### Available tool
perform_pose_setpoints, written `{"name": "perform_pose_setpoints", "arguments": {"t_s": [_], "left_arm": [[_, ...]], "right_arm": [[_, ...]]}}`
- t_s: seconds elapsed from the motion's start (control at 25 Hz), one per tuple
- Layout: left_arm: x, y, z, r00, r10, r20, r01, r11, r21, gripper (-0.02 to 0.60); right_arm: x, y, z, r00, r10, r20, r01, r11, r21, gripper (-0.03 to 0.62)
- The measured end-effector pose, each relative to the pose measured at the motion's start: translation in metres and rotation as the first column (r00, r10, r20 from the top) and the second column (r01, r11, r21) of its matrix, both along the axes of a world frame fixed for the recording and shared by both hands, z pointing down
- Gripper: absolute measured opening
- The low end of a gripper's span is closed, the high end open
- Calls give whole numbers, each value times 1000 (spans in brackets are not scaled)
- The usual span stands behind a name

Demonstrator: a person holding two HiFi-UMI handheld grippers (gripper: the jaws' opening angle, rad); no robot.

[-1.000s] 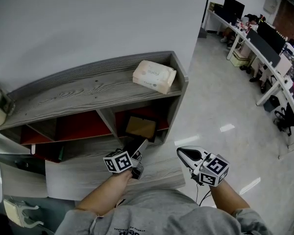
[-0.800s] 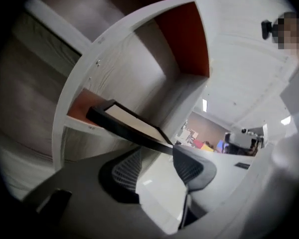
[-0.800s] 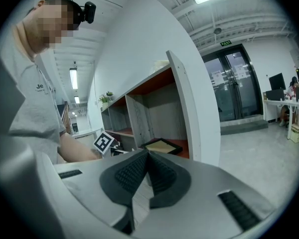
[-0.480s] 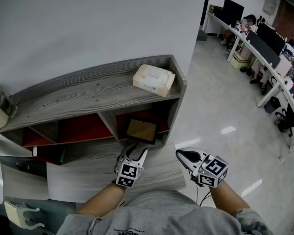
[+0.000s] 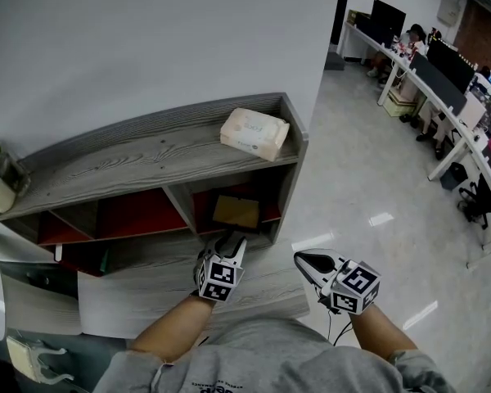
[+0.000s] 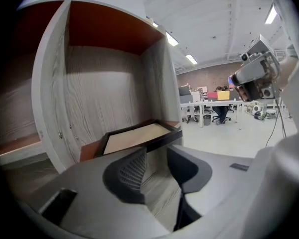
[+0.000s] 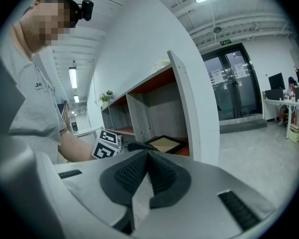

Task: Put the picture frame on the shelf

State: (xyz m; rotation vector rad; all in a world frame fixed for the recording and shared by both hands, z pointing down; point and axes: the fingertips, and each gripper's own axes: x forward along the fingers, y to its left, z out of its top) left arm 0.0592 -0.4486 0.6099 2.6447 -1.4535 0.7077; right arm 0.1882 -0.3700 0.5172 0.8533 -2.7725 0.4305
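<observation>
White wall backs a grey wood-grain shelf point(image 5: 147, 158). Picture frame point(image 5: 236, 211) lies flat in the shelf's lower right compartment. Left gripper point(image 5: 230, 242) sits just before that compartment, its jaws apart, empty and just now narrowing. Right gripper point(image 5: 304, 259), right of the shelf, has its jaws together on nothing.

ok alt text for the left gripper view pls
A dark picture frame lies flat in a wood-grain shelf compartment, just beyond the left hand-held gripper, whose empty jaws stand apart and have just been closing. Office desks show at right.
</observation>
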Motion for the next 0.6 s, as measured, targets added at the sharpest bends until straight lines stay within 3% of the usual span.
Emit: {"name": "perform_pose_setpoints", "arguments": {"t_s": [0.6], "left_arm": [[13, -15, -2, 999, 21, 28, -20, 999, -28, 132]], "right_arm": [[11, 6, 2, 1000, 20, -6, -20, 1000, -8, 11]]}}
